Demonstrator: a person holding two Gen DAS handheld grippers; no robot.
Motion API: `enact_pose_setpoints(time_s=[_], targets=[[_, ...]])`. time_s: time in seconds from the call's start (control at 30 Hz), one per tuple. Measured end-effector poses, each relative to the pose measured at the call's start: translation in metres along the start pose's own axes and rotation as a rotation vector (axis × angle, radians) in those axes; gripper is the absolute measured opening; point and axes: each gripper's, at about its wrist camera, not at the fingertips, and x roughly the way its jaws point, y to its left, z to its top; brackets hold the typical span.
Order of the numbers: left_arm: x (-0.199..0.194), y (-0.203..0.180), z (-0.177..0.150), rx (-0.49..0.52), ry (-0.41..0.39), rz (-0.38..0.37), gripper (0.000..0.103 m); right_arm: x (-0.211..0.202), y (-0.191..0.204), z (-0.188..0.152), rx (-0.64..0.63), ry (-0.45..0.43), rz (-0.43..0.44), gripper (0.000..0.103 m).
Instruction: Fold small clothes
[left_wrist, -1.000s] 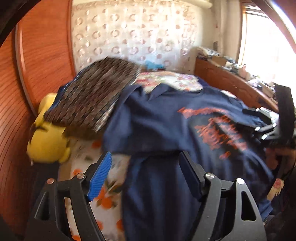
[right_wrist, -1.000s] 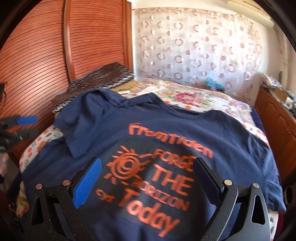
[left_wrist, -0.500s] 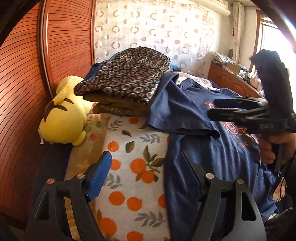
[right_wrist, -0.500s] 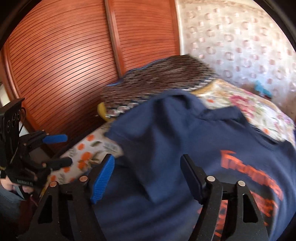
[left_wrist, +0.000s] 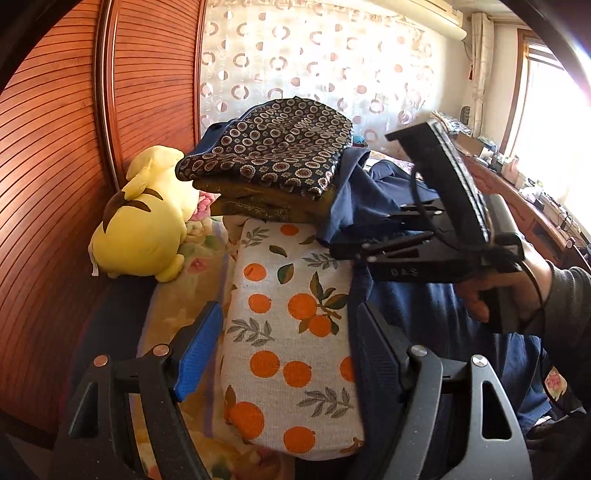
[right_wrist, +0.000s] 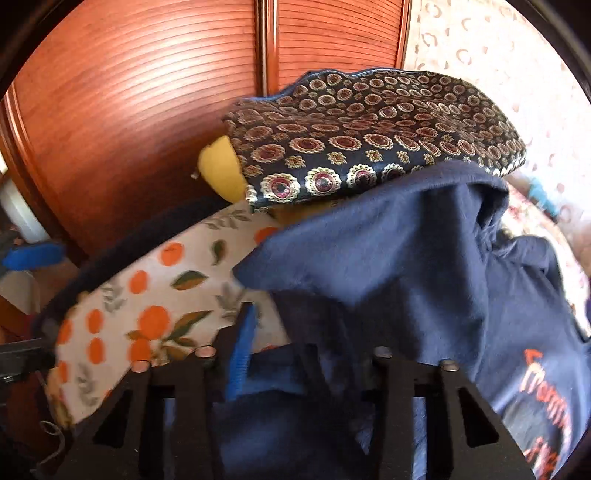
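A navy T-shirt (right_wrist: 424, 258) with orange print lies on the bed; it also shows in the left wrist view (left_wrist: 424, 317). Its left sleeve is bunched up against a patterned cushion. My right gripper (right_wrist: 280, 350) has its jaws close together with navy cloth of the shirt's left side between them. In the left wrist view it (left_wrist: 343, 251) reaches in from the right, held by a hand. My left gripper (left_wrist: 284, 350) is open and empty above the orange-print pillow (left_wrist: 291, 332), its right finger at the shirt's edge.
A dark cushion with ring patterns (left_wrist: 273, 155) sits on folded yellow bedding behind the pillow. A yellow plush toy (left_wrist: 144, 225) lies at the left by the slatted wooden wardrobe (left_wrist: 55, 166). A wooden dresser (left_wrist: 532, 210) runs along the right under the window.
My right gripper swung left across the shirt to its left sleeve side and closed on the cloth. My left gripper's view turned from the shirt to the orange-print pillow at the shirt's left edge.
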Motion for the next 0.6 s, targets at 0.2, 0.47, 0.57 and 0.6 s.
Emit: enact_pose_setpoints(time_s=[0.2, 0.47, 0.57, 0.6], targets=[[0.001, -0.008, -0.001, 0.011, 0.006, -0.015, 0.076, -0.003, -0.008, 0.002, 0.023, -0.025, 0.013, 0.003], [0.007, -0.023, 0.001, 0.034, 0.014, -0.033, 0.076, -0.080, -0.056, -0.020, 0.132, -0.188, 0.021, 0.003], [0.013, -0.032, 0.005, 0.047, 0.017, -0.046, 0.076, -0.101, -0.074, -0.040, 0.176, -0.190, -0.033, 0.003], [0.017, -0.036, 0.006, 0.050, 0.021, -0.051, 0.076, -0.105, -0.081, -0.047, 0.193, -0.172, -0.081, 0.003]])
